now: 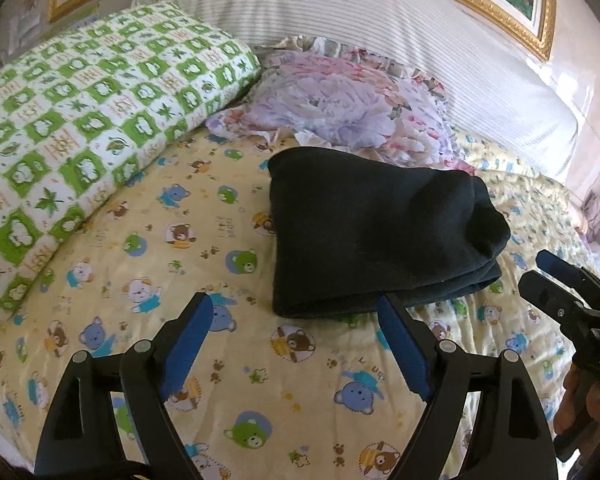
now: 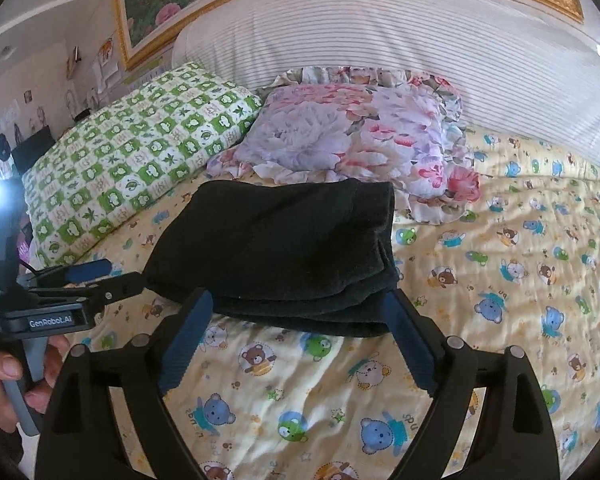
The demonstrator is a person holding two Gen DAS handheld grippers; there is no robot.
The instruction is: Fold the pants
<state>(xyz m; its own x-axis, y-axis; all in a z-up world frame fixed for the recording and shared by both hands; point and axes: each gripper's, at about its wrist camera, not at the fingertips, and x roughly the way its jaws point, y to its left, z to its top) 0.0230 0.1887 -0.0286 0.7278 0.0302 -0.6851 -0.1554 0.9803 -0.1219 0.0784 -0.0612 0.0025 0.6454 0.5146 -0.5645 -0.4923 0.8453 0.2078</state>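
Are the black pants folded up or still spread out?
Folded. The black pants lie as a compact stack on the bedspread, with layered edges showing at the near side.

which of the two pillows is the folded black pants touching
The ruffled pink-and-lilac floral pillow: the folded black pants reach its front frill. The green-and-white checked pillow lies apart to the left, with yellow bear-print sheet showing between.
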